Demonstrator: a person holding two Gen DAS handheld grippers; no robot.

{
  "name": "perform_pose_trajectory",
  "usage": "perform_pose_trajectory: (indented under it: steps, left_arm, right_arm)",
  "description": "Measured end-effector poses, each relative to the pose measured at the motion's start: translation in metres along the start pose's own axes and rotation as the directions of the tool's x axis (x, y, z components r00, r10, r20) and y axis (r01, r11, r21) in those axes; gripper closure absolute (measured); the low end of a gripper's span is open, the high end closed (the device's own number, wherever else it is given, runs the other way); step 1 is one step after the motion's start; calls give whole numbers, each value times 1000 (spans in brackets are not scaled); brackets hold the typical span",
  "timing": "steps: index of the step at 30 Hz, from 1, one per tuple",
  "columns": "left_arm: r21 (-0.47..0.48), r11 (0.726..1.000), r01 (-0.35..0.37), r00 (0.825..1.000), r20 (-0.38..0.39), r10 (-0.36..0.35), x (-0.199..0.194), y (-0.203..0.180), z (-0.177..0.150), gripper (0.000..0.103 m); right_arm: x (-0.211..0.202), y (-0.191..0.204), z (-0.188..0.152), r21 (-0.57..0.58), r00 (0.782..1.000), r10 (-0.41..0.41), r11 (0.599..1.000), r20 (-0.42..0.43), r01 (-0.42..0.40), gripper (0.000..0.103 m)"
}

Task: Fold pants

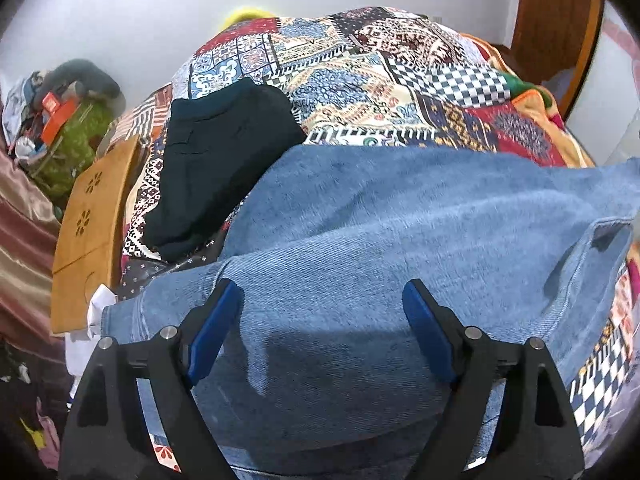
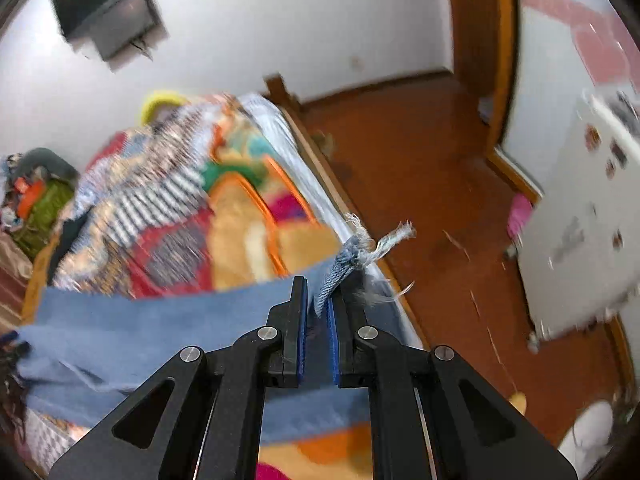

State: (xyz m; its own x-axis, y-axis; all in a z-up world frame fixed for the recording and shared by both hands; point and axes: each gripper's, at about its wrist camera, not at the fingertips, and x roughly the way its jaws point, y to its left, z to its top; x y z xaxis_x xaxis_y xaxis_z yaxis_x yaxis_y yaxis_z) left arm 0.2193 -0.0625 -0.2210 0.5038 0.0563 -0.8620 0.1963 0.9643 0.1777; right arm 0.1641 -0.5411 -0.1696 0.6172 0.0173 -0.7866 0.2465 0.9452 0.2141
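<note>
Blue jeans [image 1: 360,220] lay across the patterned bedspread [image 1: 360,80], spread wide and only partly folded, with one fold line running slantwise over the denim and a pocket opening showing toward the right. Judged early-to-middle in the folding: legs seemingly not yet brought together into a neat stack, final folds still to do.

Left gripper [image 1: 322,316] hung above the denim with jaws standing wide apart, nothing between the blue pads [image 1: 216,332], nothing held. Right gripper [image 2: 318,320] clamped nearly shut on the frayed hem [image 2: 360,256] of one jeans leg, denim pinched between the pads, loose threads sticking out past the fingertips, the leg stretching away to the left in the right wrist view.

Already folded, by the look of it: a dark garment [image 1: 216,160] lying on the bedspread just beyond the jeans, near a wooden board [image 1: 92,232] at the left side of the bed.

Edges and room: bed edge [image 2: 320,184] close beside the held hem, with bare wooden floor [image 2: 420,160] dropping off to the right, so a risk of the leg slipping over the side if let go there. Plenty of open bedspread beyond the jeans toward the wall [image 1: 120,20]. Clutter heaped at the far left [image 1: 52,120], best avoided. White cabinet [image 2: 580,220] well apart across the floor.
</note>
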Motion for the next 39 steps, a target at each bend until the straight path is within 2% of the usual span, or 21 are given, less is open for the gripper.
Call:
perform_pose_trajectory:
  steps: [5, 7, 10, 14, 16, 18, 21, 23, 26, 29, 32, 39]
  left_arm:
    - [-29, 999, 17, 1000, -12, -17, 6, 0, -6, 17]
    - [-45, 999, 26, 1000, -10, -26, 6, 2, -8, 17]
    - [-56, 998, 28, 1000, 8, -28, 0, 4, -12, 18]
    - [-109, 994, 11, 998, 60, -4, -17, 25, -13, 18]
    - [-164, 986, 6, 996, 86, 8, -26, 47, -13, 17]
    - [-229, 973, -5, 994, 108, 30, -33, 77, -13, 17]
    - [-307, 951, -46, 989, 119, 86, -39, 119, -15, 15]
    - [-352, 933, -74, 987, 111, 120, -40, 149, -18, 15]
    - [-388, 915, -107, 983, 96, 156, -37, 185, -25, 15]
    - [-421, 897, -138, 980, 70, 184, -29, 221, -33, 15]
    - [-453, 879, -147, 983, 36, 183, -12, 252, -43, 15]
    - [-519, 850, -87, 996, -50, 72, 40, 290, -71, 15]
  right_arm:
    - [19, -32, -43, 63, 993, -12, 998, -117, 20, 95]
    - [25, -30, -52, 25, 984, -49, 998, -170, 54, 91]
    - [35, -23, -57, -47, 959, -130, 991, -253, 122, 85]
    - [18, -4, -39, -101, 965, -172, 983, -200, 154, 82]
    - [4, 9, -28, -119, 976, -156, 983, -154, 138, 73]
    - [-11, 35, -12, -151, 988, -115, 984, -99, 99, 68]
    - [-24, 77, 2, -215, 999, -38, 976, -29, 31, 67]
    - [-32, 117, 12, -269, 1000, 25, 963, 8, -22, 66]
    - [-31, 169, 19, -340, 992, 126, 934, 21, -112, 58]
    - [-24, 220, 18, -417, 980, 199, 891, -1, -182, 58]
    - [-11, 275, 15, -482, 963, 265, 838, -51, -256, 58]
    - [39, 379, -4, -564, 918, 339, 726, -204, -393, 58]
